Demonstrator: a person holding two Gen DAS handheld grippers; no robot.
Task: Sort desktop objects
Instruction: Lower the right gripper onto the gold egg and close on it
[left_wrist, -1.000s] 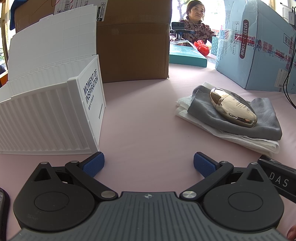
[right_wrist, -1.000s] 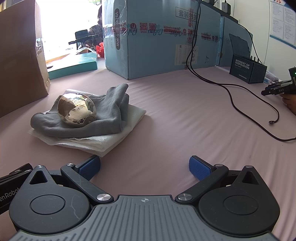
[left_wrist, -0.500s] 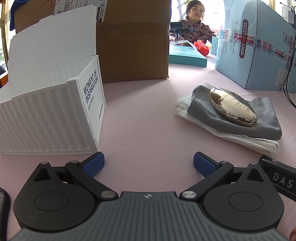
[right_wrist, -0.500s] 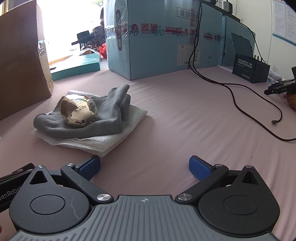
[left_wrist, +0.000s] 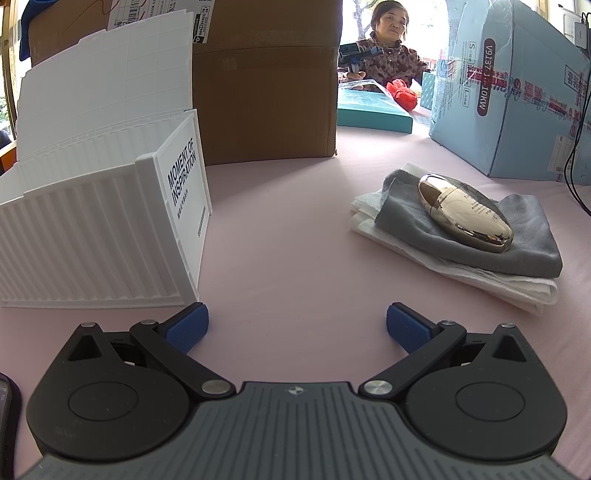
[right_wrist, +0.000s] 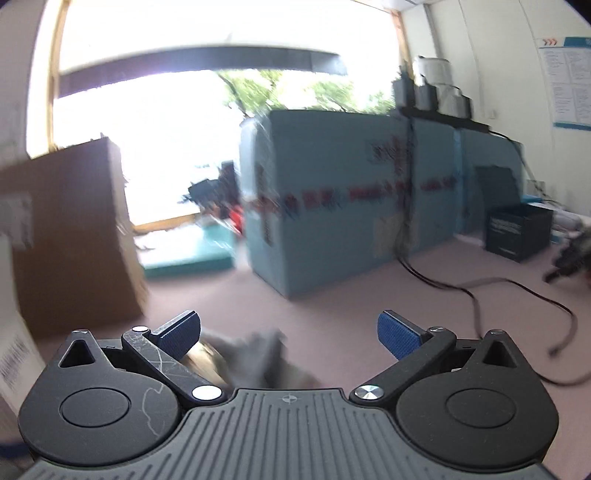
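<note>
- Gold case (left_wrist: 466, 213) lies on the grey cloth (left_wrist: 517, 243), itself on folded white tissue (left_wrist: 509, 284), right of centre on the pink table (left_wrist: 295, 229)
- White bin (left_wrist: 99, 236), lettered "MOMENT OF INSPIRATION", stands well apart to the left; brown carton (left_wrist: 266, 85) behind it
- Left gripper (left_wrist: 294, 325) hangs low over bare table, jaws spread wide, nothing between them
- Right gripper (right_wrist: 289, 334) is also wide apart and holding nothing; its view is blurred; cloth (right_wrist: 258, 350) and a gold glint (right_wrist: 201, 360) sit just past its left finger
</note>
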